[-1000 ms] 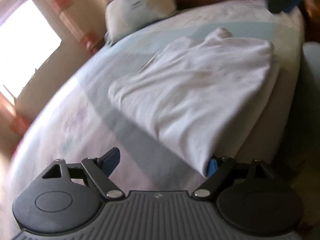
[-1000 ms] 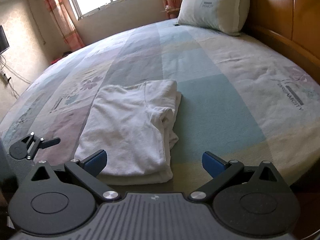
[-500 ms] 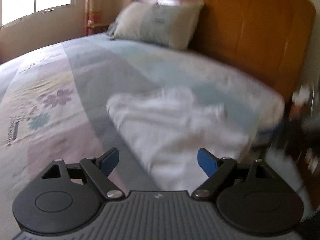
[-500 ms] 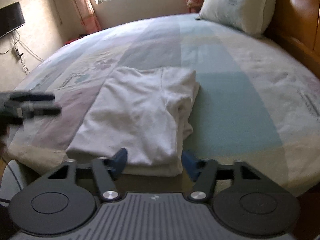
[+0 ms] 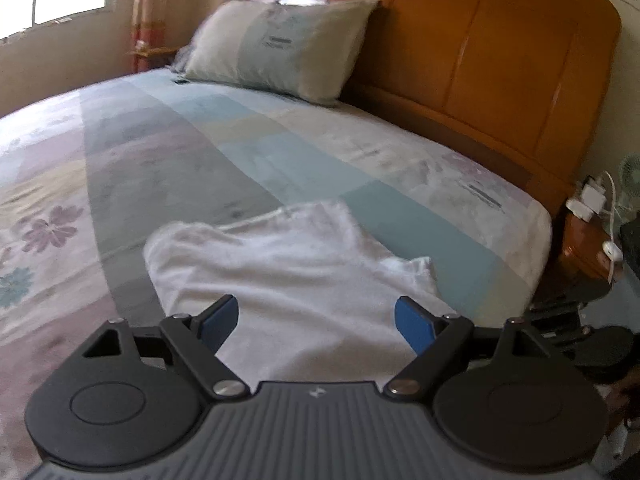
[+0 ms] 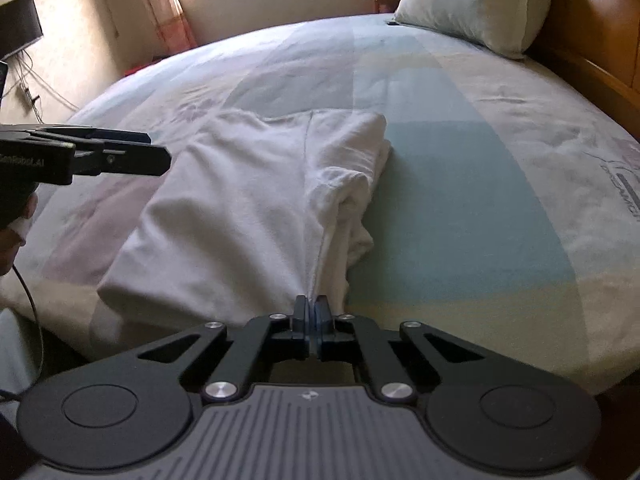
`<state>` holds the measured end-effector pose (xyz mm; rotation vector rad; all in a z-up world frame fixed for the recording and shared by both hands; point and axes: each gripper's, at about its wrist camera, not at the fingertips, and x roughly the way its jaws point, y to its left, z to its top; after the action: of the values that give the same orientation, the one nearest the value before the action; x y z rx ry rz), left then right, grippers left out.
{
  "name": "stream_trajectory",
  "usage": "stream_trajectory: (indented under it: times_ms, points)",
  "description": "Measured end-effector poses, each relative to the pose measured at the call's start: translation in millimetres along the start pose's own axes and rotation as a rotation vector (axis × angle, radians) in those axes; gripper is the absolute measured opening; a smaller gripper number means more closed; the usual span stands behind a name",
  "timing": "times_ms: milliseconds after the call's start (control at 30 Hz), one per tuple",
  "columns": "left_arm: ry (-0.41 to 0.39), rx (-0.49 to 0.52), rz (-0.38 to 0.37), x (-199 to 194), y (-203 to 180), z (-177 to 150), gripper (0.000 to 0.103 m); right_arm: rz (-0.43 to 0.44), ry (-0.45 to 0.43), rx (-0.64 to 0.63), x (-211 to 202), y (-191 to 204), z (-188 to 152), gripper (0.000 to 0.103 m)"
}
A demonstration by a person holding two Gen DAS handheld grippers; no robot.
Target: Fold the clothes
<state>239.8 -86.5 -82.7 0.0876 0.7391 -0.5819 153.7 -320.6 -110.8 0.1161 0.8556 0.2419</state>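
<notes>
At the far left of the right wrist view, part of a person's hand (image 6: 18,220) is seen beneath the left gripper (image 6: 158,156), which is held in the air above the left side of the bed (image 6: 500,128), apart from the cloth. In its own view, the left gripper (image 5: 316,320) is shown with its blue pads (image 5: 218,318) spread wide and nothing pressed between them; the white cloth only lies on the bed beyond them. The white folded garment (image 6: 248,204) is laid near the front edge of the patterned bed cover, its thicker rolled fold along its right side, with a pale blue stripe of the cover just beside it. The garment (image 5: 288,276) is also seen from the left wrist view, somewhat blurred. At the garment's near edge, the right gripper (image 6: 311,312) is closed, its jaws brought together on a pinch of the white cloth, from which a drawn crease runs up the fabric; its jaws have just been closing. Farther right and back, a pillow (image 6: 476,0) is propped against the wooden headboard (image 5: 500,60). In the left wrist view, a nightstand (image 5: 588,248) with white chargers and cables is found at the right of the bed.
</notes>
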Motion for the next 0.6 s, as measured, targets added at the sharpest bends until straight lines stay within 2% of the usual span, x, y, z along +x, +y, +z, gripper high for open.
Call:
stream_trajectory:
  times_ms: [133, 233, 267, 367, 467, 533, 600]
  points:
    - [0.115, 0.001, -0.014, 19, 4, -19, 0.086, 0.010, 0.018, 0.032, -3, -9, 1, 0.007]
    - [0.166, 0.051, 0.020, 20, 3, -32, 0.085, -0.002, -0.005, 0.002, -13, -4, 8, 0.009]
    - [0.171, 0.061, 0.021, 16, 3, -32, 0.085, -0.007, -0.016, -0.010, -17, -2, 11, 0.010]
    - [0.103, 0.060, 0.001, -1, 8, -21, 0.085, 0.007, -0.093, -0.052, -32, 3, 24, 0.012]
    - [0.066, 0.080, -0.059, -8, 3, -12, 0.085, 0.032, -0.121, -0.088, -26, 14, 38, 0.014]
    - [0.095, 0.093, -0.120, -6, -4, -17, 0.085, 0.013, -0.105, -0.108, -16, 20, 43, 0.014]
    - [0.174, 0.068, -0.165, -1, -8, -34, 0.085, 0.003, -0.090, -0.111, -8, 21, 42, 0.015]
